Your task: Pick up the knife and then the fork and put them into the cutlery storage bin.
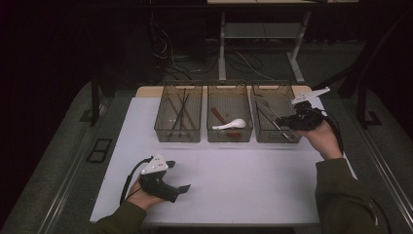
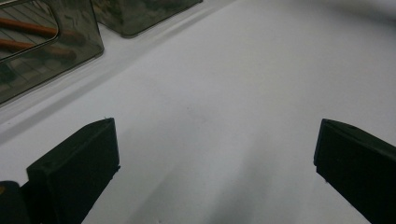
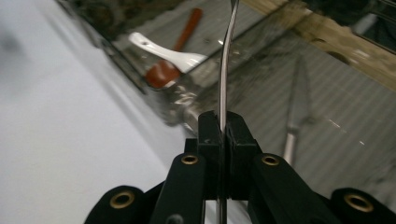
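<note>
I've got a thin metal utensil (image 3: 223,70) pinched edge-on between my right gripper's (image 3: 222,122) pads; its slim, slightly curved handle rises straight up out of the jaws and leaves the top of the right gripper view, so which end it carries I cannot tell; the jaws are clamped tight on it, barely a sliver of metal between them. In the high view my right gripper (image 1: 292,122) sits over the right-hand bin (image 1: 287,87), at its near right corner, my hand behind it; the utensil is over that bin, with the bin's ribbed floor below it.

Beside it in the same bin lies a second metal utensil (image 3: 295,105), flat on the floor, handle towards me; it is apart from the one I hold.

Next bin over, the middle bin (image 1: 229,87), holds a white spoon (image 1: 230,125) resting against a red spoon (image 1: 220,116); the right gripper view has them up and to the left, the white spoon's handle crossing over the red one.

The left-hand bin (image 1: 179,87) carries several dark and reddish chopsticks (image 1: 181,111), lying lengthways.

My left gripper (image 1: 178,176) rests low on the white table (image 1: 243,185), well apart from the bins; its jaws stand wide, nothing between them but bare tabletop.
</note>
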`<state>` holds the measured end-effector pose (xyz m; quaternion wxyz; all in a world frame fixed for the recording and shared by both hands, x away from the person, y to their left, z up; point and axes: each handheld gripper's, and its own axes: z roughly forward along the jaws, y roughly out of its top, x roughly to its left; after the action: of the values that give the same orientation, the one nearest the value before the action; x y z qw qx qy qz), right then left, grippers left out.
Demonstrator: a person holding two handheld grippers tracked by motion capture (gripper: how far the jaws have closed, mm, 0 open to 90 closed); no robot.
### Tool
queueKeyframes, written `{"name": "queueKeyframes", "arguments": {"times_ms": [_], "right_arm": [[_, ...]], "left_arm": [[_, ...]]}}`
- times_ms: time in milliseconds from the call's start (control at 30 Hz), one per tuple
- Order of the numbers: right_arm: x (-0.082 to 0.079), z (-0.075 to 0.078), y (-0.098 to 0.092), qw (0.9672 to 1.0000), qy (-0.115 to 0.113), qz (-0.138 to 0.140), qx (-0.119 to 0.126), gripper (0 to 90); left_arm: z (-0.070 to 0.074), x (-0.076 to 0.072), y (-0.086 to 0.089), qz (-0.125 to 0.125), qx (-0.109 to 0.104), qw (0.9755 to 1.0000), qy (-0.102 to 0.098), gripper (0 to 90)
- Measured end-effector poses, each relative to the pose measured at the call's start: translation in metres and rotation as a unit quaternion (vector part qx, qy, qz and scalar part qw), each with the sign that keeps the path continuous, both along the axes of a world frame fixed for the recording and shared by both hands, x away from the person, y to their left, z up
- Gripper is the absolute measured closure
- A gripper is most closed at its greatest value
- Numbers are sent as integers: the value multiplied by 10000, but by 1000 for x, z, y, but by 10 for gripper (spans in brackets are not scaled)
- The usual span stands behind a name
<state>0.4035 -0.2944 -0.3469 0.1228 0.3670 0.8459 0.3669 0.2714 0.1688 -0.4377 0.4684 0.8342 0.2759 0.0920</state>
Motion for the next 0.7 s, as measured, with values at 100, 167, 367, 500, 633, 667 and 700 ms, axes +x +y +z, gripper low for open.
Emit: {"name": "queueKeyframes", "arguments": {"times_ms": [100, 167, 367, 500, 633, 667, 700], "right_arm": [[8, -2, -5, 9999, 75, -141, 49, 863], [14, -4, -7, 9996, 131, -263, -9, 863], [35, -10, -12, 9972, 353, -647, -137, 863], [51, -18, -15, 9941, 505, -946, -182, 863], [68, -32, -16, 9888, 696, -1276, -336, 863], [71, -35, -16, 9881, 699, -1314, -386, 862], [71, -35, -16, 9881, 699, -1314, -386, 862]], "left_arm": [[-1, 1, -1, -18, 14, 10000, -2, 0], [-1, 1, -1, -36, 33, 10000, -9, 0], [-1, 0, -2, -38, 61, 10000, -18, 0], [-1, 1, -2, -20, 73, 10000, -45, 0], [-1, 1, -2, -30, 70, 10000, -42, 0], [-2, 1, -3, -29, 78, 10000, -40, 0], [-2, 1, -3, -29, 78, 10000, -40, 0]]}}
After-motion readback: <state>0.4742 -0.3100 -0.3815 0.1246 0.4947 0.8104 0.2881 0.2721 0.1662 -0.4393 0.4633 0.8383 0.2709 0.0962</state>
